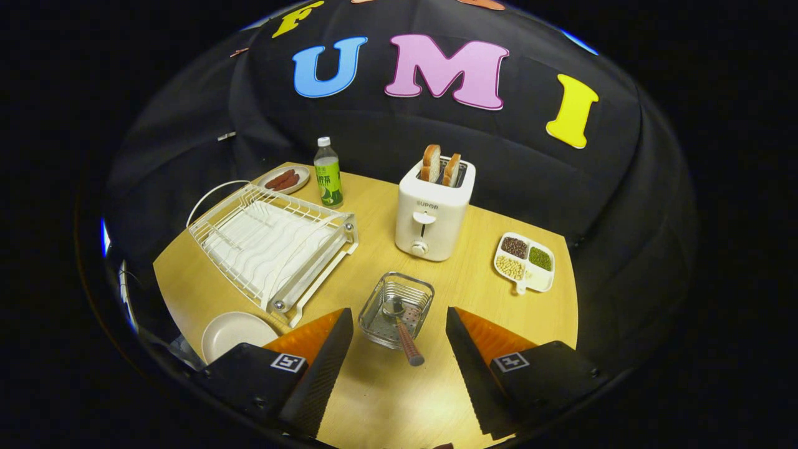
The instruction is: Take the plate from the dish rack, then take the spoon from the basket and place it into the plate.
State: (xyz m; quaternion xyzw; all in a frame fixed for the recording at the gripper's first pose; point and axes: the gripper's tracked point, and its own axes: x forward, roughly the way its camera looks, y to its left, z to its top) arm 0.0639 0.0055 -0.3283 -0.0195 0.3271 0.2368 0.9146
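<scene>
A round cream plate (232, 333) lies flat on the wooden table (499, 299), just left of my left finger and in front of the white dish rack (272, 245). The rack holds no dishes. A small metal mesh basket (396, 308) sits just ahead of my fingers, between them. In it lies a spoon (402, 330): its bowl rests inside, and its reddish-brown handle sticks out over the near rim toward me. My gripper (399, 330) is open, fingers wide apart on either side of the basket's near end, touching nothing.
A white toaster (433, 215) with two bread slices stands beyond the basket. A green-labelled bottle (328, 173) and a small plate of sausages (284, 179) are behind the rack. A divided white dish of beans (525, 262) sits to the right.
</scene>
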